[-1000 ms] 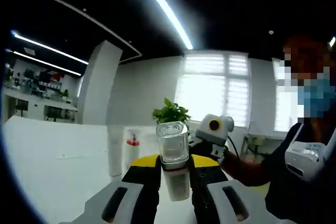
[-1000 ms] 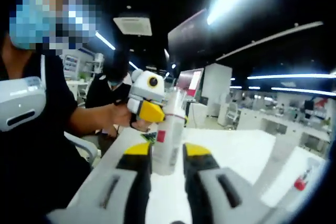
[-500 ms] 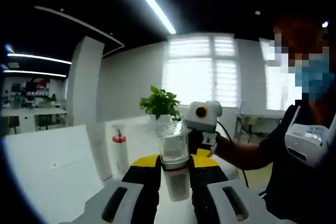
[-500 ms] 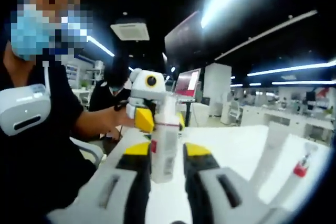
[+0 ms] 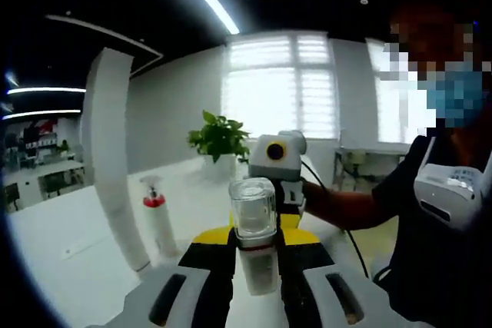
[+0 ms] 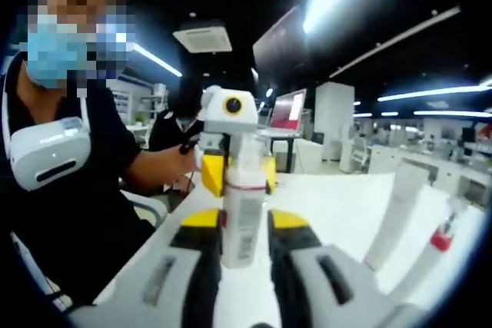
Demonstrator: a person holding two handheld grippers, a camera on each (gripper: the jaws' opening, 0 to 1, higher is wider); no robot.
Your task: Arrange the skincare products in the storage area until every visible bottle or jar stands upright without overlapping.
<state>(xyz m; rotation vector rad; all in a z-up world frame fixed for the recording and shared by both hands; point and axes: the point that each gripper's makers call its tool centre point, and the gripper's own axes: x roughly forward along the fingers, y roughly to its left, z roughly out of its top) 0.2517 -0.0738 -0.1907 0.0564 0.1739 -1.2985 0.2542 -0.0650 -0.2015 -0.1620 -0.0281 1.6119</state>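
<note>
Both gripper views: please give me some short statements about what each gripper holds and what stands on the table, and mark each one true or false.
1. The left gripper is shut on a clear-capped bottle. True.
2. The right gripper is open and holds nothing. False: it is shut on a white bottle.
3. A white tube stands on the white table beside a red-collared spray bottle. True.
4. The spray bottle lies flat. False: it stands upright.
5. A potted plant shows in the left gripper view. True.
</note>
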